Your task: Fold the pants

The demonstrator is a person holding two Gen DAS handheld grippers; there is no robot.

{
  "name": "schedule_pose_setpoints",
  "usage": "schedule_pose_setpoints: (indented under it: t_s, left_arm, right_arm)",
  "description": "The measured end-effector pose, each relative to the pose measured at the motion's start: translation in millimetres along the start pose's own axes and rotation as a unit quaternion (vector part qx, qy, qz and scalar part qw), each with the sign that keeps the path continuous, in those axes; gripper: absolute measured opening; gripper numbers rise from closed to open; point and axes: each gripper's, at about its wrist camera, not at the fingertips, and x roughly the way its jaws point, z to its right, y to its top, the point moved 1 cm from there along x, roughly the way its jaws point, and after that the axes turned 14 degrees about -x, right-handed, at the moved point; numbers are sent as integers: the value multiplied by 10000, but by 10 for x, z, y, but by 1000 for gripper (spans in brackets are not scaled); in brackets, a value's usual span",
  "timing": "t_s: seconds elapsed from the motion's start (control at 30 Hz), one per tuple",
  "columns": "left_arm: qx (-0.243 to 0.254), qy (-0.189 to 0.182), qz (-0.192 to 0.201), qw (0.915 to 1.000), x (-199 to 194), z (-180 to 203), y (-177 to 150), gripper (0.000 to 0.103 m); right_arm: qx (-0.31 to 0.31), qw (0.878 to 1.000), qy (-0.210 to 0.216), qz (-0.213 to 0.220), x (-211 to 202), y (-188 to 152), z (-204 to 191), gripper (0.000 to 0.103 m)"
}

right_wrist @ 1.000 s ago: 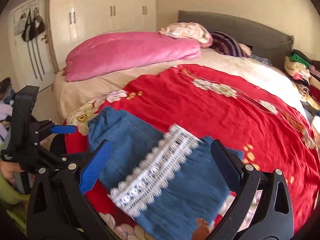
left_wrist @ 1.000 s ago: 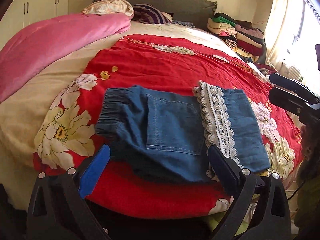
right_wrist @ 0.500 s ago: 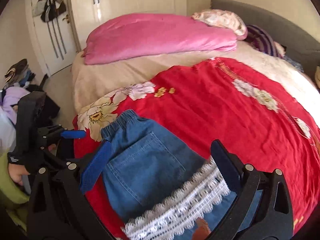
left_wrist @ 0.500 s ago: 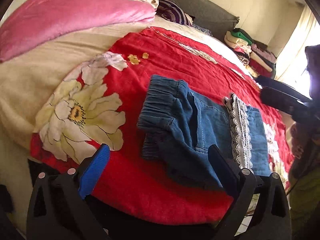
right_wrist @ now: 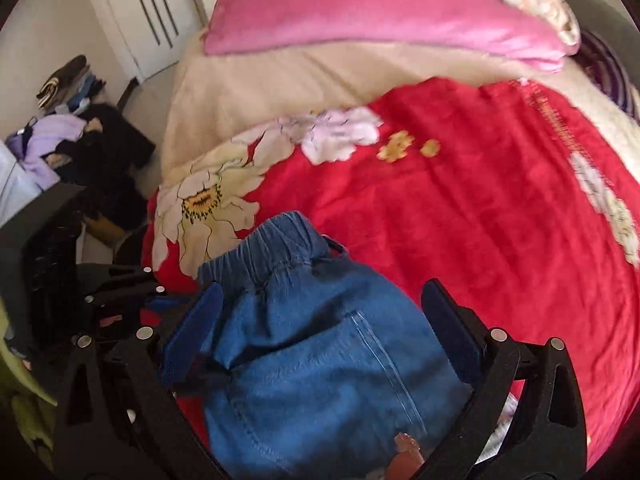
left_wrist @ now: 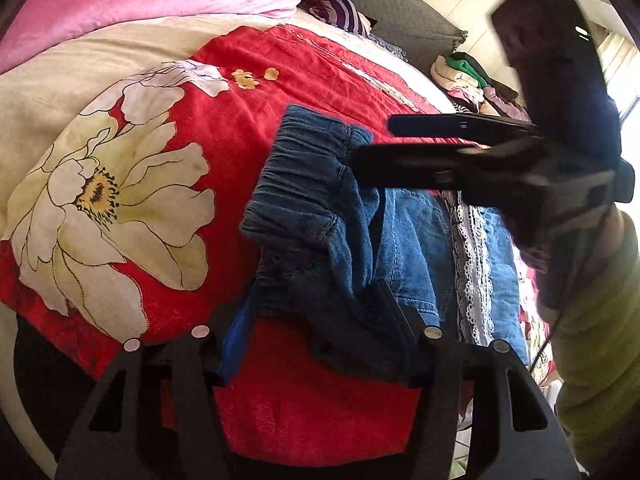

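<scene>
The denim pants (left_wrist: 404, 240) lie on the red floral bedspread (left_wrist: 304, 80) near the foot edge of the bed, already doubled over: a white lace hem band (left_wrist: 472, 264) rests across the blue denim toward the right of the left wrist view, and the gathered elastic waistband (left_wrist: 304, 168) faces the big cream flower on the left. So at least one fold looks done, and the bundle is short and wide. What appears to be left is a further fold, judged from both tools converging on the waistband end.

The left gripper (left_wrist: 316, 336) has just been closing; its blue pad and black finger now stand either side of the rumpled near corner of the waistband end, with denim between them. The cloth bunches up there, and the black finger sits against it, so the grip reads as taken on the pants, though how firm it is cannot be told.

The right gripper (right_wrist: 320, 336) hangs over the same end of the pants, its jaws spread wide with the back pocket and waistband (right_wrist: 276, 248) under them; the pads do not pinch the cloth. In the left wrist view it crosses above the waistband as a dark blurred shape held by a person in a yellow-green sleeve (left_wrist: 600, 340).

No brand, label or writing can be read on the pants, the bedspread or the tools.
</scene>
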Motion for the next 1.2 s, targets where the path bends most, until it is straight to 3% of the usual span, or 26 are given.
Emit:
schedule_pose_setpoints:
  t_s: [0.27, 0.3, 0.33, 0.37, 0.47, 0.53, 0.63, 0.8, 0.97, 1.1, 1.2]
  left_arm:
    - [24, 26, -16, 10000, 27, -9, 3, 55]
    - [29, 32, -14, 10000, 26, -7, 4, 55]
    - [26, 35, -12, 10000, 27, -9, 5, 57]
    - [23, 40, -12, 10000, 27, -11, 6, 57]
    - [20, 22, 7, 10000, 2, 5, 18, 64]
    - [59, 1, 17, 10000, -35, 32, 12, 76]
    - [88, -101, 53, 9999, -95, 80, 11, 85]
    - [238, -260, 107, 9993, -154, 228, -23, 89]
    - [624, -466, -103, 9969, -51, 553, -135, 89]
    - [580, -929, -496, 9927, 97, 775, -192, 89]
    - [765, -992, -468, 9910, 156, 974, -192, 82]
  right_arm:
    - [227, 9979, 611, -24, 344, 15, 22, 94]
    - [255, 9972, 700, 44, 351, -2, 18, 85]
    - [253, 9964, 799, 122, 347, -28, 8, 66]
    - [241, 9957, 869, 191, 332, -46, 0, 56]
    - [311, 9943, 922, 440, 205, -100, 31, 41]
    - [371, 9924, 941, 699, 44, -181, 64, 31]
    - [448, 9891, 944, 1035, -178, -292, 97, 29]
    - [556, 9811, 897, 1624, -630, -574, 148, 29]
    - [572, 9760, 779, 1954, -952, -835, 192, 29]
    - [608, 9720, 677, 2167, -1157, -1023, 235, 29]
    - [640, 9699, 505, 2296, -1299, -1146, 265, 30]
